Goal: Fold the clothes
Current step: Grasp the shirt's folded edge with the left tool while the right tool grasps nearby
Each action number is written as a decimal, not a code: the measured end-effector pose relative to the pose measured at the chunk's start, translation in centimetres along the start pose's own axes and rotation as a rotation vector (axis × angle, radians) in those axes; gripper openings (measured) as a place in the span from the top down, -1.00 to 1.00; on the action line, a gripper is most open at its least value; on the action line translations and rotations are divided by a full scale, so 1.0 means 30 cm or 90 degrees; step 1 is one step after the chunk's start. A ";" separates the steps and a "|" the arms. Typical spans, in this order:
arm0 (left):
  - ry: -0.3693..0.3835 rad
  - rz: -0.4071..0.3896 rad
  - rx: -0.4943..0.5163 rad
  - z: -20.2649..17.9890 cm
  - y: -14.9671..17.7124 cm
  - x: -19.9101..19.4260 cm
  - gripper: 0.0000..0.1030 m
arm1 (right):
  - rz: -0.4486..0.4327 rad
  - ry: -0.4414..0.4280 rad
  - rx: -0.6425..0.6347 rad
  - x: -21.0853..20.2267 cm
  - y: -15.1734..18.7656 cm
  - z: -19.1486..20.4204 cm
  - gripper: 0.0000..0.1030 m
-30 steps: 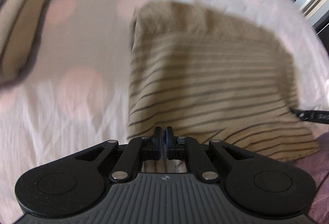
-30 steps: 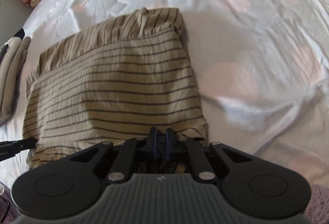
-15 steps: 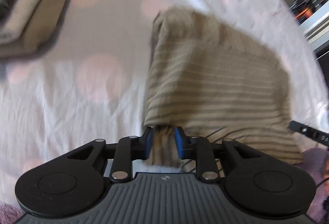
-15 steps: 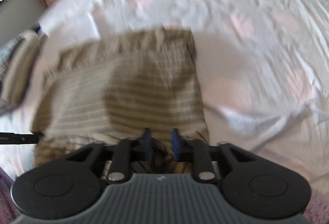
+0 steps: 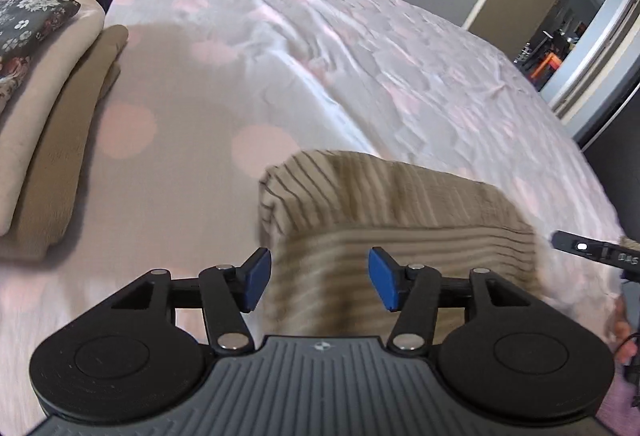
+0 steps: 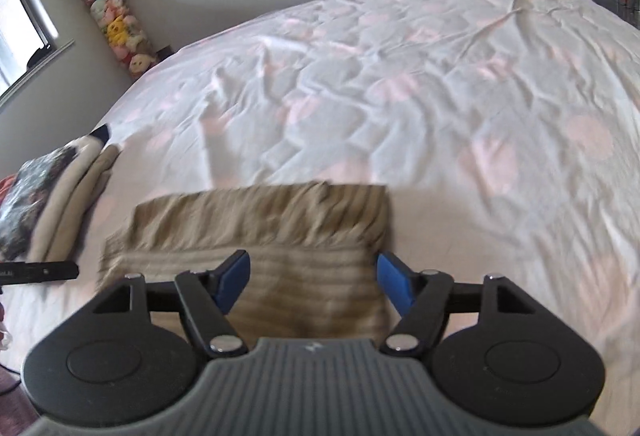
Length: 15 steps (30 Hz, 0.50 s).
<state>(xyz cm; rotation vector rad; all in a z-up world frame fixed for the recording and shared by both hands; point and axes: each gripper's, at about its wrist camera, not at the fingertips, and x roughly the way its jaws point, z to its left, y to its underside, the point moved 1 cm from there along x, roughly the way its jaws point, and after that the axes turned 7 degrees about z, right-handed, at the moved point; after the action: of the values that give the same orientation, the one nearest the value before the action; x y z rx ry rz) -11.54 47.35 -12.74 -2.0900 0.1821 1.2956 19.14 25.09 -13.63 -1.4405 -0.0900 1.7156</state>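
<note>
Left wrist view: left hand-held gripper [image 5: 320, 278] spread wide over folded striped garment [image 5: 384, 208] on bed [image 5: 280, 48], stacked folded clothes [image 5: 48, 140] at nine o'clock. Right wrist view: right hand-held gripper [image 6: 314, 282] likewise wide, holding nothing, striped garment at six o'clock.

From my left wrist feed, the only lettering I can find is on the black bar of the other hand-held gripper [image 5: 592, 250] at about three o'clock: pale characters that look like "045", too blurred for me to be sure. On my right wrist feed, the black bar [image 6: 38, 271] at nine o'clock carries a few pale marks I cannot read. The small emblems moulded on each grey housing are not legible to me either.
</note>
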 end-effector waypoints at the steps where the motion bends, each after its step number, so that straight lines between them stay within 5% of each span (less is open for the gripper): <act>1: 0.001 0.004 -0.011 0.018 0.004 0.026 -0.01 | 0.007 -0.009 0.025 0.016 0.004 -0.021 -0.42; 8: 0.013 0.020 -0.041 0.062 0.031 0.112 0.02 | 0.060 -0.074 0.193 0.130 0.028 -0.166 -0.42; 15: 0.024 0.034 -0.061 0.094 0.056 0.186 0.00 | 0.133 -0.044 0.124 0.233 0.037 -0.093 -0.45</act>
<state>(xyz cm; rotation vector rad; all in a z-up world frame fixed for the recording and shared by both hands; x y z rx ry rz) -11.60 48.95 -19.03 -2.2054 0.1964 1.3200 21.17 27.62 -20.50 -1.2840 0.1924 1.8867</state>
